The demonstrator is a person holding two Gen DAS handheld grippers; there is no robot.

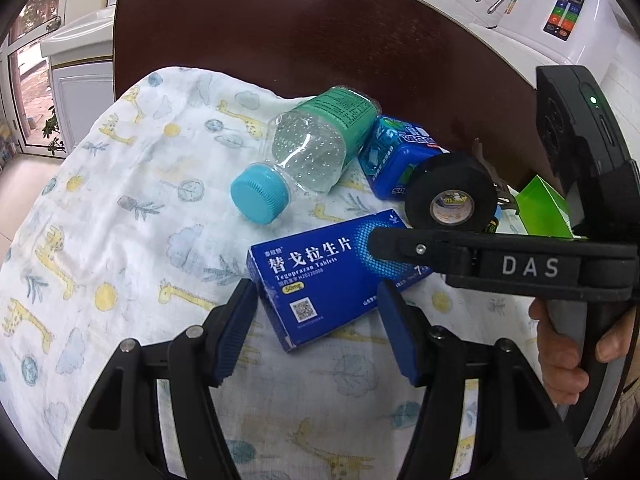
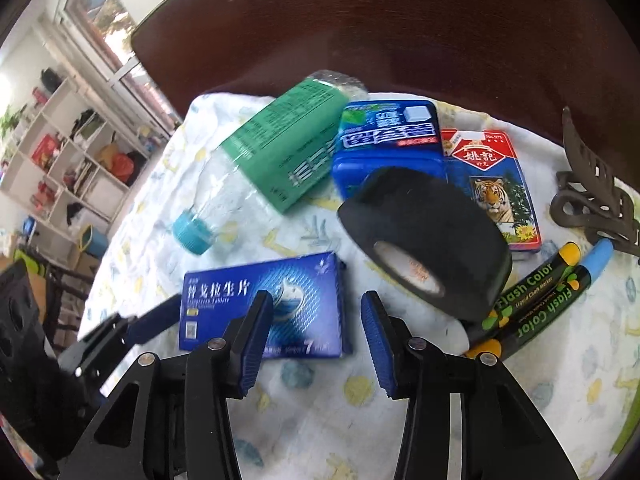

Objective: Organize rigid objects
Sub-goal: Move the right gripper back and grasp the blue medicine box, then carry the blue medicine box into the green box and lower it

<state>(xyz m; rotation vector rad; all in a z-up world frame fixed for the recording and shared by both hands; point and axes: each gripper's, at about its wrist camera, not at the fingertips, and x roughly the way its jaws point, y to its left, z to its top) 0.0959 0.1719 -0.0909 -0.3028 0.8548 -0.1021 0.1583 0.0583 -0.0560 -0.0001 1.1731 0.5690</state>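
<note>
Blue cardboard tablet box [image 1: 332, 280] lies flat on the giraffe-print cloth [image 1: 120, 208], its near end between the left gripper [image 1: 316, 328], whose jaws stand apart without pressing. The right gripper [image 2: 316, 340] hovers over the box's other end, jaws apart, nothing gripped. Best close squarely on the long edges, avoiding the black tape roll [image 2: 428, 240] beyond.

We see bright daylight from the window [image 2: 100, 4] — fisheye bends the edges, and the right view blurs slightly.

A home: cluttered shelves [image 2: 60, 168], water dispenser [image 1: 560, 20].
</note>
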